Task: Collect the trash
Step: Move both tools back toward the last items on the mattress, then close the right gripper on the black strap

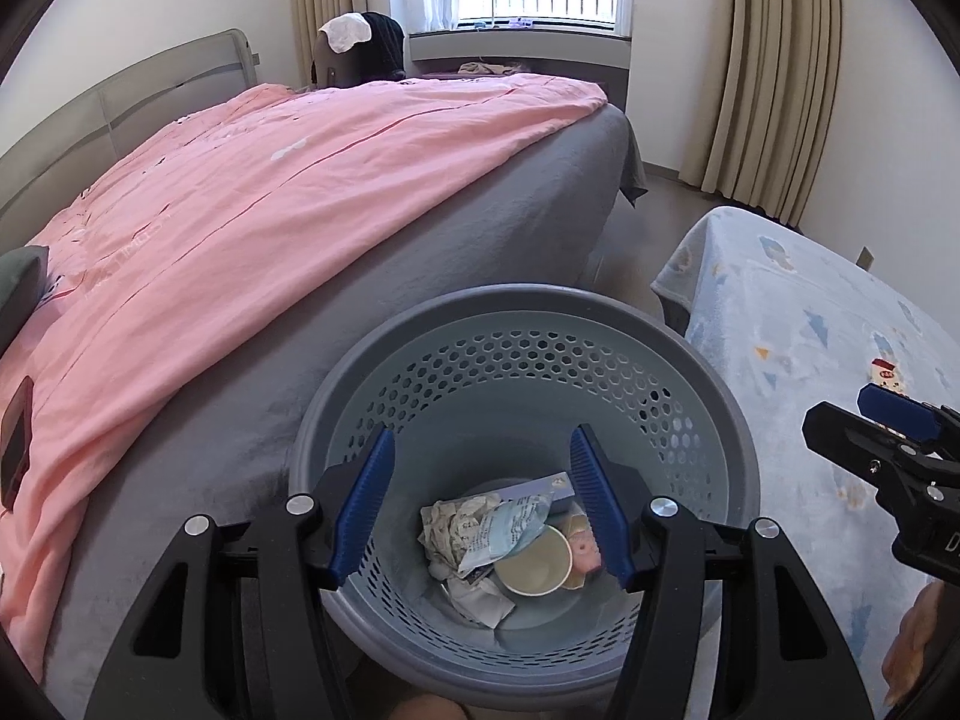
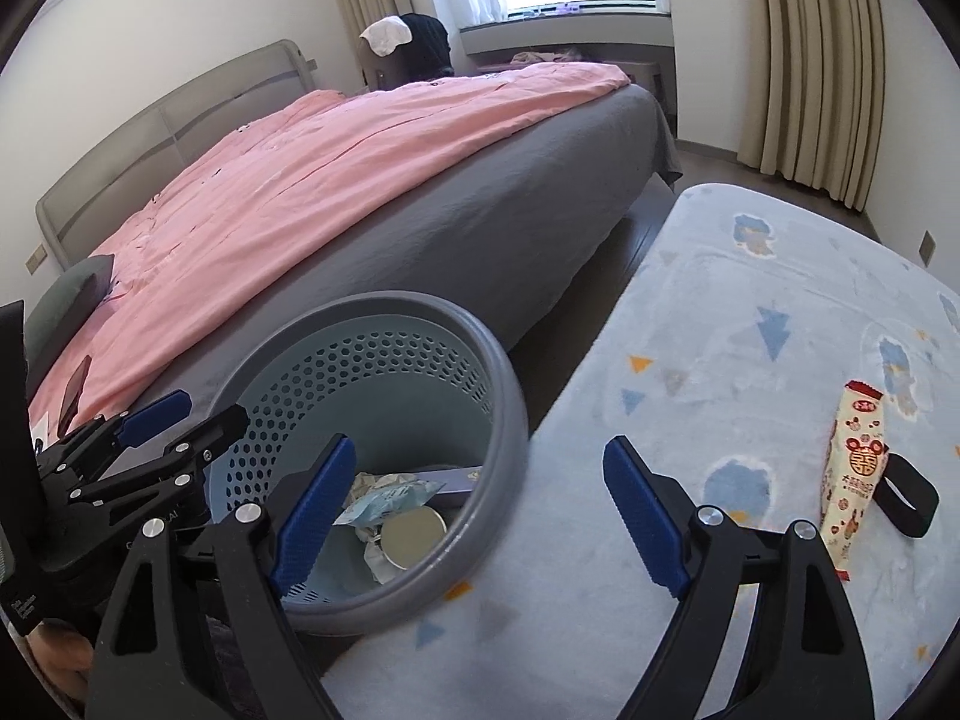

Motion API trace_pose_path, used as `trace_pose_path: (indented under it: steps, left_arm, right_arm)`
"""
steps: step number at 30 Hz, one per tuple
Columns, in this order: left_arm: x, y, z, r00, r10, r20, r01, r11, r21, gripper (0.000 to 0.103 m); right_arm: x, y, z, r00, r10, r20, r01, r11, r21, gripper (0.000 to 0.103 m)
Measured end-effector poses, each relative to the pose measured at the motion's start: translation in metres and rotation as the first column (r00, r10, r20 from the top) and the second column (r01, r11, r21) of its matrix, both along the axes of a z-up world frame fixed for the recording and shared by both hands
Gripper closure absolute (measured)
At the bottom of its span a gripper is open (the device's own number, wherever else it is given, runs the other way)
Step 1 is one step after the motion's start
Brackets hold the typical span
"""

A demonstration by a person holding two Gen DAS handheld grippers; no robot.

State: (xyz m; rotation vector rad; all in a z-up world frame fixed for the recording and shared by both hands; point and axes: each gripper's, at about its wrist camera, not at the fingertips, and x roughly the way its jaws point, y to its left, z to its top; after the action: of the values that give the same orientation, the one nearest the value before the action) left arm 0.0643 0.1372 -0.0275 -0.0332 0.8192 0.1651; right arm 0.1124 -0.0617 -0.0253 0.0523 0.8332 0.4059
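A grey-blue perforated trash basket (image 1: 528,324) stands between the bed and a low table. It holds crumpled paper (image 1: 456,531), a paper cup (image 1: 534,564) and wrappers. My left gripper (image 1: 480,504) is open and empty, right above the basket's mouth. My right gripper (image 2: 474,510) is open and empty, over the basket's rim (image 2: 510,420) and the table's edge. A red-and-white snack wrapper (image 2: 852,474) lies on the table to the right of the right gripper. The right gripper also shows at the right edge of the left wrist view (image 1: 888,438).
A bed with a pink duvet (image 1: 270,210) and grey sheet fills the left side; a dark phone (image 1: 15,438) lies on it. The table has a light blue patterned cloth (image 2: 750,330). A black strap loop (image 2: 906,498) lies beside the wrapper. Curtains and a window are behind.
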Motion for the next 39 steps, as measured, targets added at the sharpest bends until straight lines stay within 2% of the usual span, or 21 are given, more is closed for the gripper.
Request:
trace_pose_path:
  steps: [10, 16, 22, 28, 33, 39]
  left_arm:
    - [0.001, -0.050, -0.001, 0.995, -0.098, 0.001, 0.098, 0.995, -0.009, 0.041]
    - [0.001, -0.079, -0.003, 0.988, -0.151, -0.001, 0.151, 0.988, -0.011, 0.041]
    - [0.003, -0.106, -0.006, 0.980, -0.198, -0.008, 0.198, 0.980, -0.020, 0.041]
    - [0.002, -0.128, -0.008, 0.971, -0.239, -0.008, 0.239, 0.971, -0.023, 0.041]
    - [0.002, -0.140, -0.011, 0.964, -0.267, -0.014, 0.266, 0.964, -0.021, 0.041]
    - [0.003, -0.150, -0.013, 0.958, -0.287, -0.016, 0.287, 0.958, -0.007, 0.041]
  right_arm:
    - [-0.008, -0.073, 0.003, 0.992, -0.126, 0.019, 0.127, 0.992, -0.012, 0.020]
    - [-0.010, -0.117, 0.000, 0.977, -0.211, 0.033, 0.212, 0.976, -0.050, 0.017]
    - [-0.013, -0.168, -0.005, 0.949, -0.313, 0.021, 0.314, 0.948, -0.048, 0.017]
    - [-0.009, -0.211, -0.017, 0.907, -0.420, -0.023, 0.419, 0.907, -0.040, 0.017]
    - [-0.004, -0.234, -0.034, 0.877, -0.473, -0.081, 0.473, 0.881, -0.023, 0.017]
    - [0.007, -0.235, -0.043, 0.870, -0.486, -0.088, 0.484, 0.874, -0.045, 0.017]
